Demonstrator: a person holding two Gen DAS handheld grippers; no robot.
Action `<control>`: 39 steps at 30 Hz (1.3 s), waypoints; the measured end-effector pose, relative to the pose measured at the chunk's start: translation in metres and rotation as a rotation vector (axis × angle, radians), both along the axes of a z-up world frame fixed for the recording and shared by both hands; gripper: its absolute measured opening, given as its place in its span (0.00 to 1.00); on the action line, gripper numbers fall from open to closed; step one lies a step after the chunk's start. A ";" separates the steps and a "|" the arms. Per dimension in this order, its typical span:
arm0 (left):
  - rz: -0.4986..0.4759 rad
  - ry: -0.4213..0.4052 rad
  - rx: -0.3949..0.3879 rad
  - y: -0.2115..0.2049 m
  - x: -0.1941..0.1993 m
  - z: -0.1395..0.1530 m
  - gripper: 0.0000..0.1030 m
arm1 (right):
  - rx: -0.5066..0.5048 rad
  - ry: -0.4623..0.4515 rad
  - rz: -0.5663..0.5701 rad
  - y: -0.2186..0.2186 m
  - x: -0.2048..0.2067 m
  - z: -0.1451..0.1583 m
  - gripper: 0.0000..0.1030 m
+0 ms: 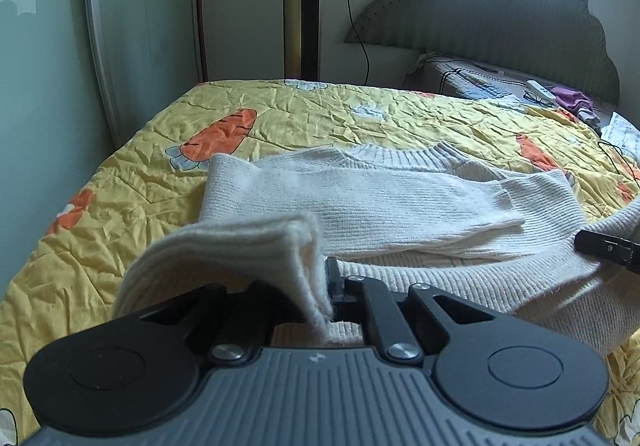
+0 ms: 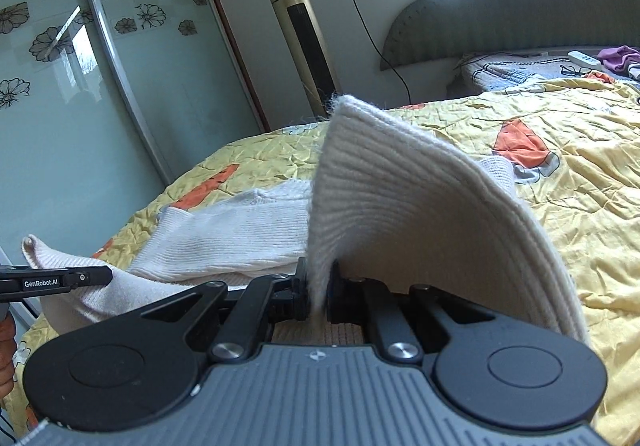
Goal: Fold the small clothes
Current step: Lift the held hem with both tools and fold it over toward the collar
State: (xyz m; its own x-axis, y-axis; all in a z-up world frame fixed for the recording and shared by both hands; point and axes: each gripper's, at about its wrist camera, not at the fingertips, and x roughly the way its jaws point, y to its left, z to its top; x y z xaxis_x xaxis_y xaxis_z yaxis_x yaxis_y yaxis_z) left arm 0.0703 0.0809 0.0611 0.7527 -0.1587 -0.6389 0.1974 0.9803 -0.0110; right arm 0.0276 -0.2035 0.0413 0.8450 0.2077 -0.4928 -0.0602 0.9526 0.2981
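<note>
A cream ribbed knit sweater (image 1: 360, 194) lies on the yellow carrot-print quilt (image 1: 280, 114), collar at the far side, both sleeves folded across its body. My left gripper (image 1: 326, 286) is shut on the sweater's bottom hem at its left corner and lifts it off the bed. My right gripper (image 2: 318, 286) is shut on the hem at the right corner, and the hem (image 2: 400, 206) stands up in front of that camera. The right gripper's tip shows in the left wrist view (image 1: 608, 248). The left gripper shows in the right wrist view (image 2: 60, 280).
A gold tower fan (image 1: 303, 2) stands behind the bed beside a glass-door wardrobe (image 1: 140, 26). A grey headboard (image 1: 520, 14) is at the back right. A power strip (image 1: 540, 89), glasses, purple cloth and cables lie near the pillow end.
</note>
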 end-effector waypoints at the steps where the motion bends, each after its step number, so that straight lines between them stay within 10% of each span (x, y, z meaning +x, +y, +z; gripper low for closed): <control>1: 0.000 -0.003 0.004 -0.001 0.001 0.000 0.06 | -0.001 -0.001 0.000 -0.001 0.001 0.000 0.11; 21: -0.039 -0.119 0.079 -0.033 0.070 0.023 0.06 | 0.020 -0.060 -0.073 -0.014 0.053 0.013 0.11; 39: -0.028 0.006 0.179 -0.063 0.171 -0.043 0.06 | 0.033 0.065 -0.124 -0.033 0.154 -0.027 0.11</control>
State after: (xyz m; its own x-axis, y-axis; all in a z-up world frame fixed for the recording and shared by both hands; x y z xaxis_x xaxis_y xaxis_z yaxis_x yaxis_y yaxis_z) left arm 0.2409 0.0178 0.0176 0.7457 -0.0630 -0.6633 0.2255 0.9606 0.1623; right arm 0.1811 -0.2361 0.0142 0.8318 0.1203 -0.5419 0.0781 0.9411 0.3289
